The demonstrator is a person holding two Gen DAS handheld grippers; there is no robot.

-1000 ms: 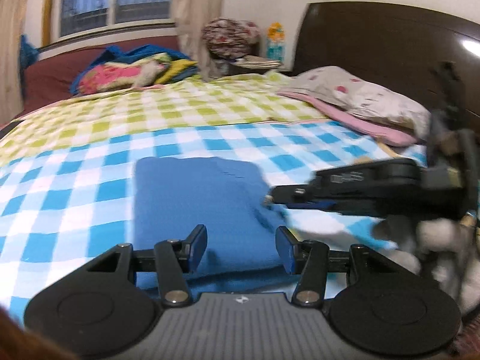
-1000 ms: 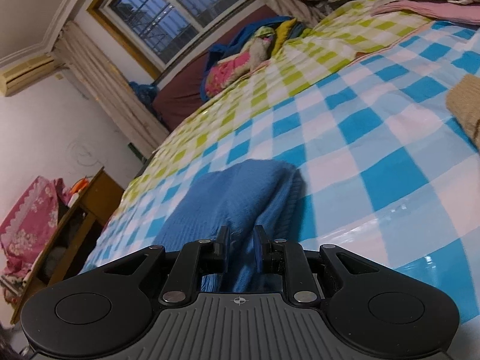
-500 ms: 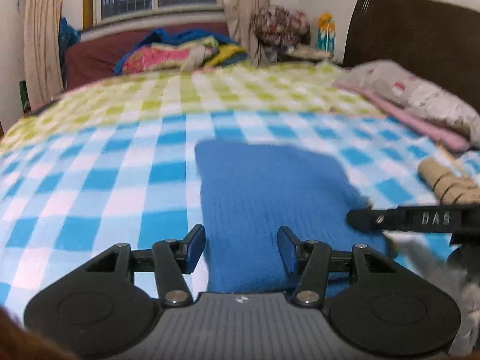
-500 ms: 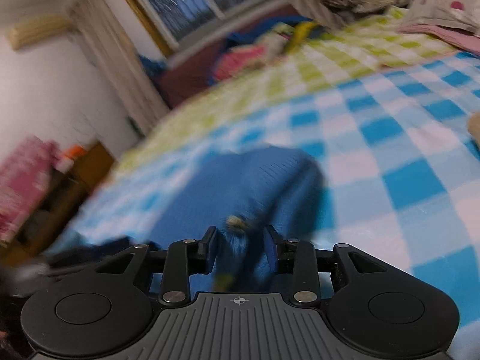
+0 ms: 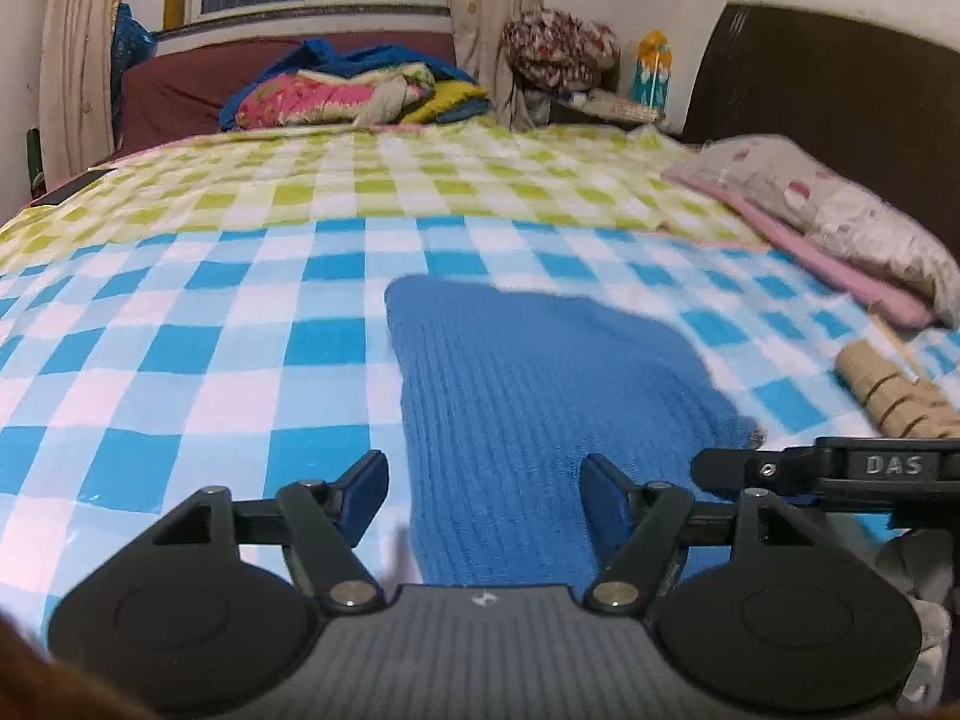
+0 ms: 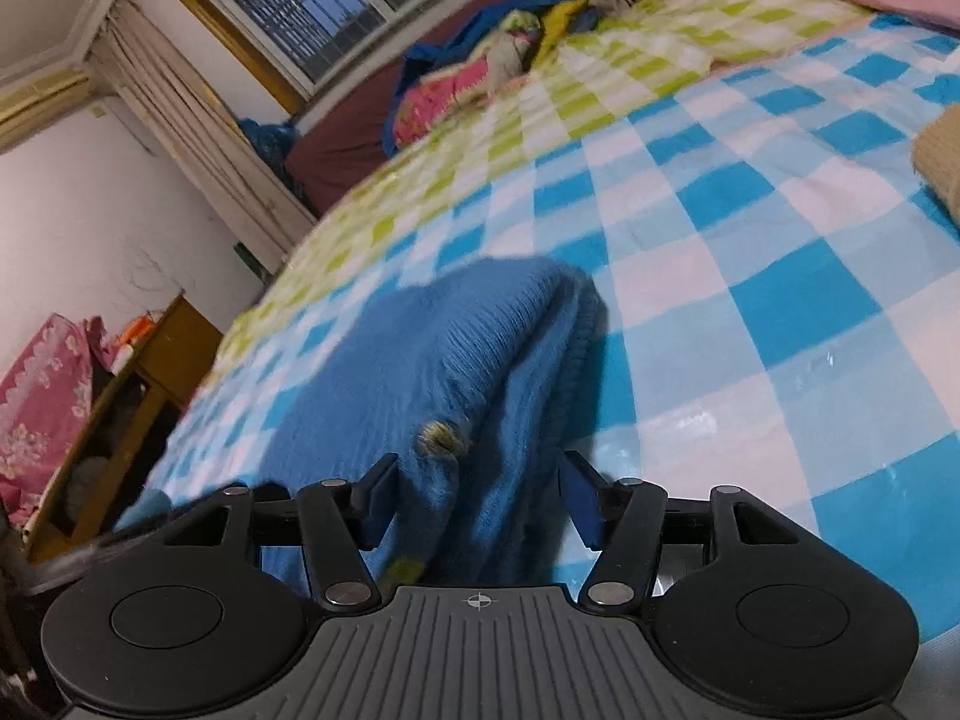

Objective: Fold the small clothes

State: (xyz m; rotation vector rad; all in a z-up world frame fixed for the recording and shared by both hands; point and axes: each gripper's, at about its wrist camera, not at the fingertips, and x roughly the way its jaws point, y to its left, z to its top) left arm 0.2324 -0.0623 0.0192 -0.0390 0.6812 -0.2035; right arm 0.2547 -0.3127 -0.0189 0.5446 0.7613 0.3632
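Right wrist view: both hand-held grippers (image 6: 477,489) (image 5: 485,495) spread; blue knit garment (image 6: 456,372) blurred, near edge hidden.

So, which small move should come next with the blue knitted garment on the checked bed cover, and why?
Probably draw both grippers back and check the fold. The blue knitted garment lies as a folded block on the checked bed cover. The left gripper and the right gripper are both open, gripping nothing. In the right wrist view the top layer bulges near a small button, so a light press may help.
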